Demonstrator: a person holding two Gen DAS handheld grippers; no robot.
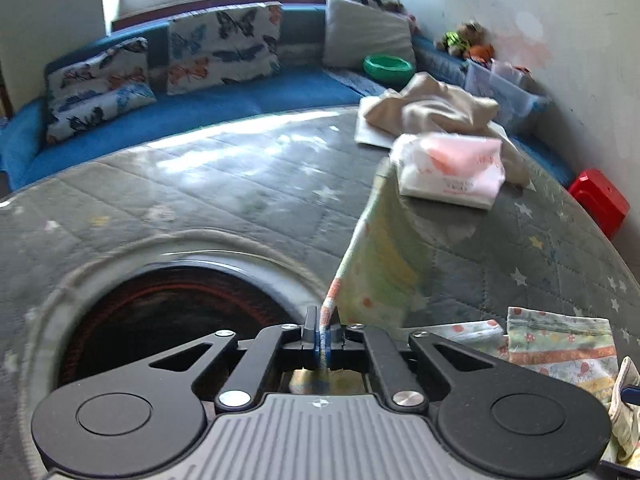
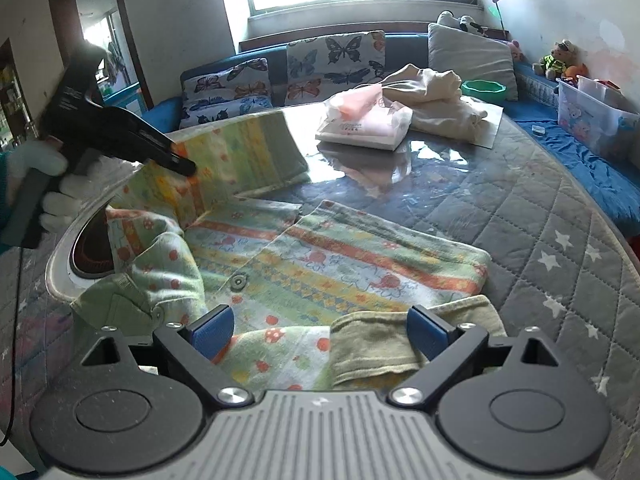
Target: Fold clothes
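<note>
We see a quilted grey, star-patterned cover [image 2: 560, 216] spread over the round surface, with a blue sofa [image 1: 224, 96] and butterfly cushions [image 2: 336, 64] behind its far edge. Near the front edge lies the task's thing, a small striped garment [image 2: 328, 256] printed in green, orange and yellow, its front lying flat with a snap button visible. One flap of it is lifted up at the left side, beside a round opening [image 1: 168, 312] in the cover. The left gripper [image 2: 185, 165], held by a hand in a white glove [image 2: 48, 184], has its fingers [image 1: 320, 332] clamped together on that flap's edge. The right gripper [image 2: 320, 332] hovers low over the garment's near hem, its blue fingers [image 2: 212, 330] standing wide apart with nothing pinched. Toward the far edge sit a crumpled beige garment [image 2: 432, 96] and, just in front of it, a pink-and-white tissue pack [image 2: 364, 120]. A green bowl [image 2: 482, 90] rests on the sofa beyond.
</note>
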